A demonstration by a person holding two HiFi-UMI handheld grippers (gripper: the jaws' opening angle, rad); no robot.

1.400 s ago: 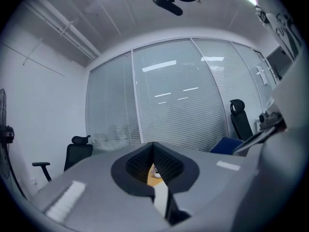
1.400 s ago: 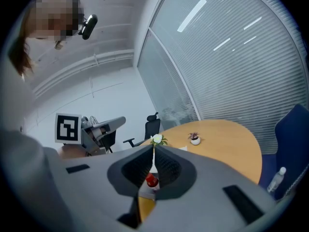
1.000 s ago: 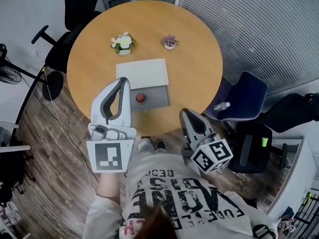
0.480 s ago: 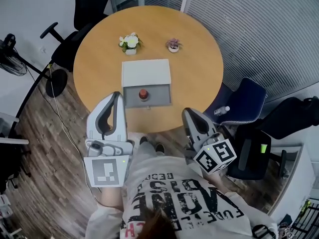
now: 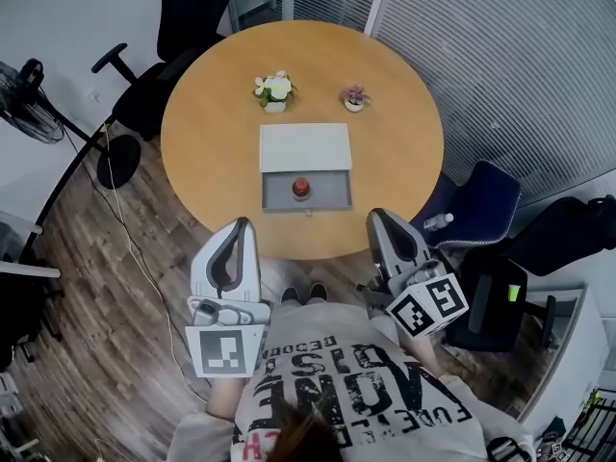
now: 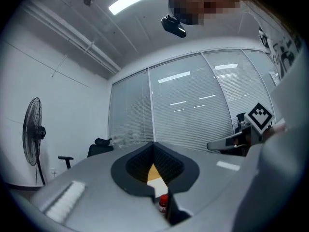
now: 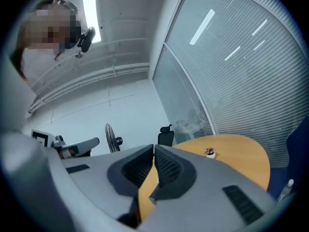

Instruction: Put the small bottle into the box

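The small bottle (image 5: 301, 188) with a red cap stands inside the open grey box (image 5: 279, 192) on the round wooden table (image 5: 212, 142); the box's white lid (image 5: 305, 147) lies flat behind it. My left gripper (image 5: 243, 223) hangs off the table's near edge, shut and empty. In the left gripper view the bottle (image 6: 163, 203) shows through the gap below the closed tips of that gripper (image 6: 153, 144). My right gripper (image 5: 380, 215) is also short of the table edge, jaws together and holding nothing, as the right gripper view shows (image 7: 154, 148).
Two small potted plants (image 5: 274, 89) (image 5: 355, 96) stand behind the box. A black office chair (image 5: 188, 17) is at the far left, a blue chair (image 5: 481, 205) with a plastic bottle (image 5: 438, 221) at the right. A fan (image 5: 34, 114) stands on the left.
Both grippers have drawn back from over the table toward my body, and the table looks farther away. The bottle stays in the box.
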